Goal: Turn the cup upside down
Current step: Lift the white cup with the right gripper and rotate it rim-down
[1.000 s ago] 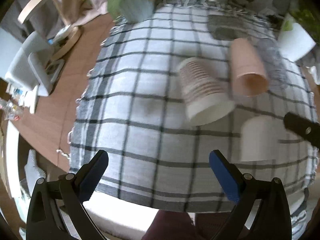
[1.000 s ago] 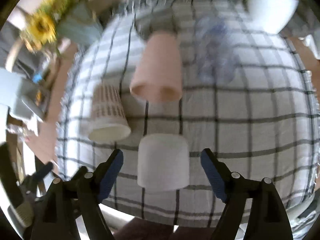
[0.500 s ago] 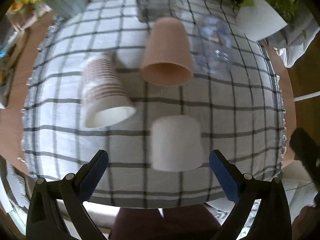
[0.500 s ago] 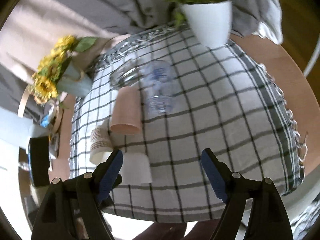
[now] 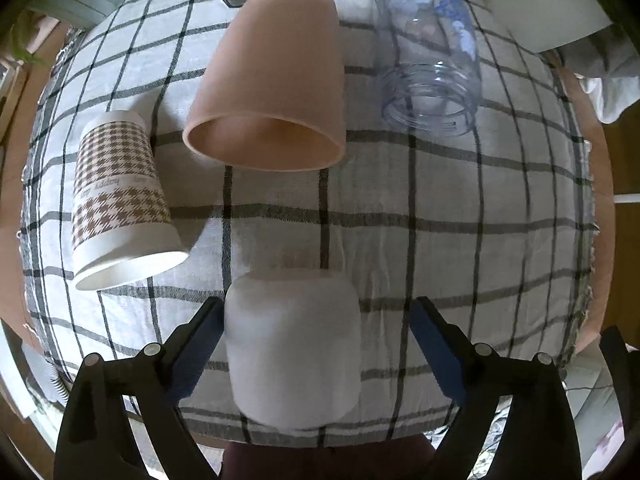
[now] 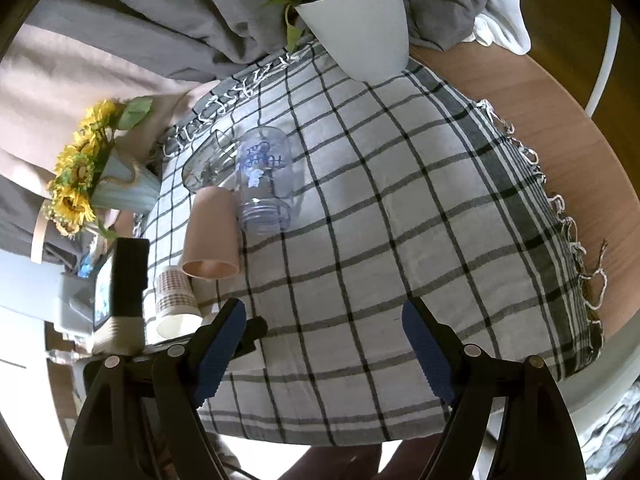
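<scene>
The left gripper is spread wide around a white cup lying on its side, blurred in the left wrist view; the left blue pad looks to be right against the cup's wall, while the right one stands clear of it, so nothing is clamped. The cup rests near the front edge of the checked tablecloth. Beyond it, a pink cup lies on its side with its mouth facing the gripper, and to its left a houndstooth paper cup lies tipped the same way. To the right of the pink cup a clear glass jar with blue printing lies on its side too. The right gripper hangs apart over bare cloth with its jaws released and nothing between them. From its view the pink cup and jar lie touching or nearly so, with another clear glass vessel behind them, a white plant pot at the far edge of the cloth, and a vase of sunflowers off to the left.
</scene>
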